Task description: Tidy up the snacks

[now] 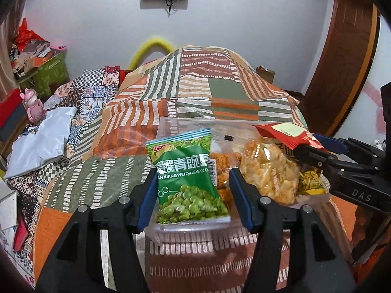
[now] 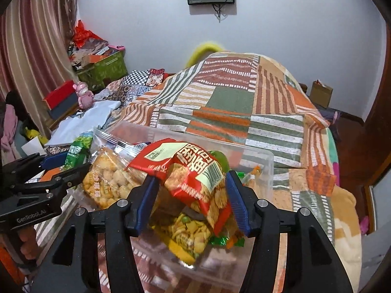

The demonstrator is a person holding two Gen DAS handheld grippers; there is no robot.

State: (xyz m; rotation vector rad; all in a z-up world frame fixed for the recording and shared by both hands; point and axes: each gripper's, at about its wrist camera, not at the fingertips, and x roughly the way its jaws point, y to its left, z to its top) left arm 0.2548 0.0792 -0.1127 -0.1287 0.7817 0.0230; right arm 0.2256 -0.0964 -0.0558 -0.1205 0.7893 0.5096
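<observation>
Left tool (image 1: 193, 197), its blue pads standing just clear of the upright green pea packet (image 1: 188, 178) between them, packet's long axis vertical, at the near wall of the clear bin (image 1: 171, 229) on the bed (image 1: 220, 83); right tool (image 2: 191, 201) likewise parted around the red cracker packet (image 2: 195, 178).

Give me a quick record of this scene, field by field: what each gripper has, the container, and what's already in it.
surface: patchwork quilt on a bed
container: clear plastic bin, no lid on
left gripper: open, green pea packet upright between its fingers, over the bin
right gripper: red cracker packet between its fingers, grip unclear
already in bin: bag of golden puffed snacks, yellow mixed-snack bag, small wrapped candies
</observation>
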